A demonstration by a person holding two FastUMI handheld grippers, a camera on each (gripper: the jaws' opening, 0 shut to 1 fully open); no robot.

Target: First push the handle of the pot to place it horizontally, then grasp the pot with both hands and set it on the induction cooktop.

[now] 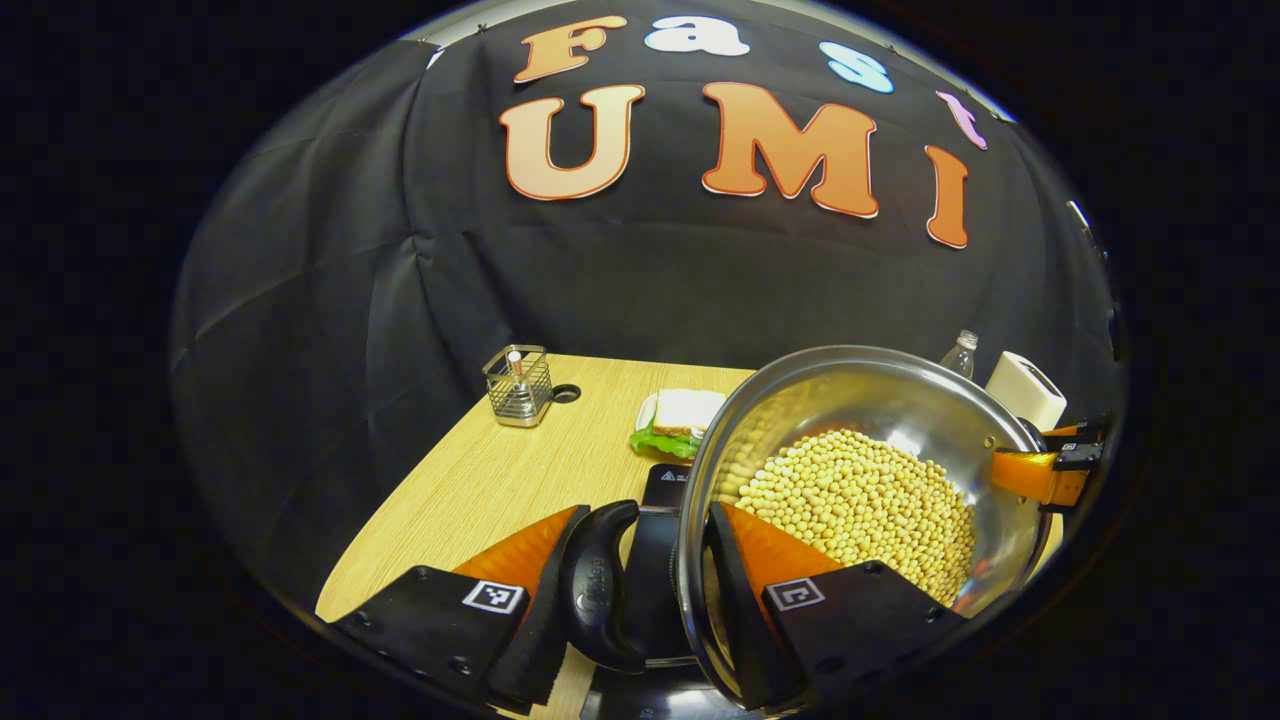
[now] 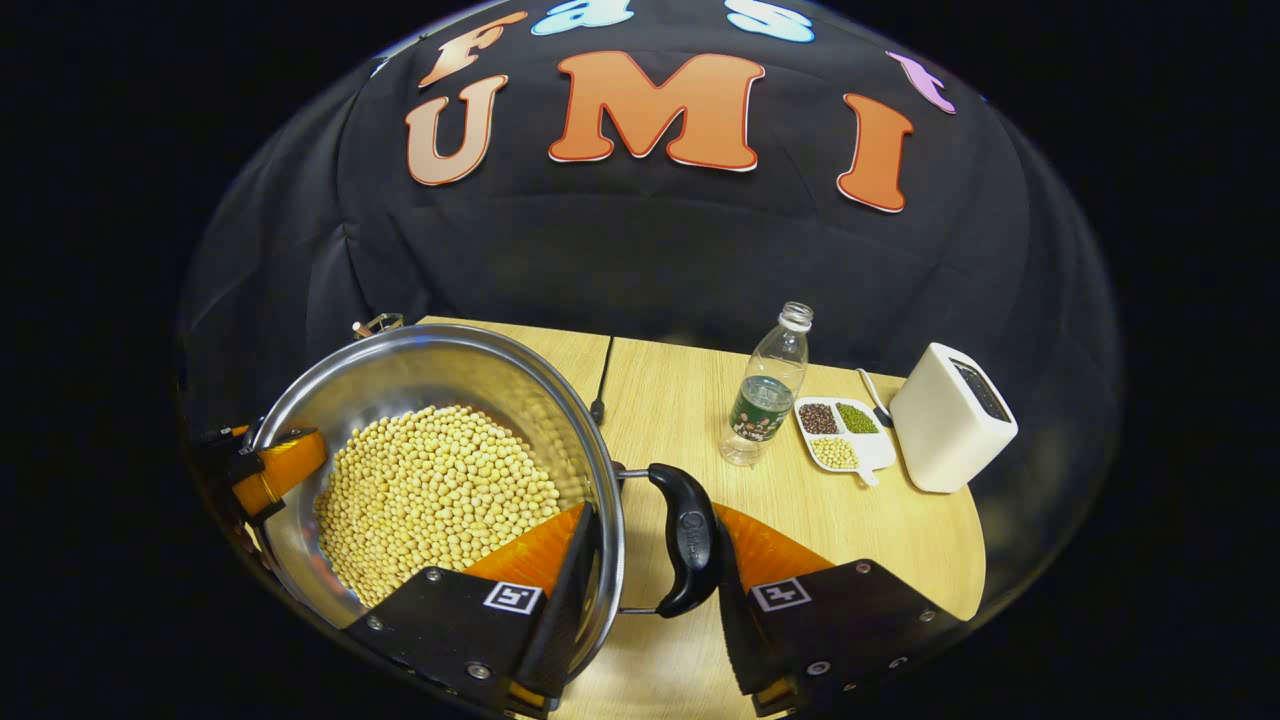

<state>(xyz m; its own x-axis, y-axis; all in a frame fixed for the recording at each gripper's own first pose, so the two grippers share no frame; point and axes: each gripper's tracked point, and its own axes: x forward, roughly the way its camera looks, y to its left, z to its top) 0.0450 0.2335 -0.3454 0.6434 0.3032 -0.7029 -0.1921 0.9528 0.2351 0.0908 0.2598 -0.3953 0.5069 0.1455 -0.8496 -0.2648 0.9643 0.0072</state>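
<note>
Shiny round steel pot (image 1: 880,420) full of yellow beans | left gripper (image 1: 655,585) squeezes its black handle (image 1: 600,585) and rim | right gripper (image 2: 650,570) squeezes its other black handle (image 2: 685,545) and rim

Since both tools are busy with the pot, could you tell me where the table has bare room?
Bare wood lies between the wire basket and the sandwich plate, and in front of the bottle and bean tray. Crowded: bottle, tray and white box stand close together.
</note>
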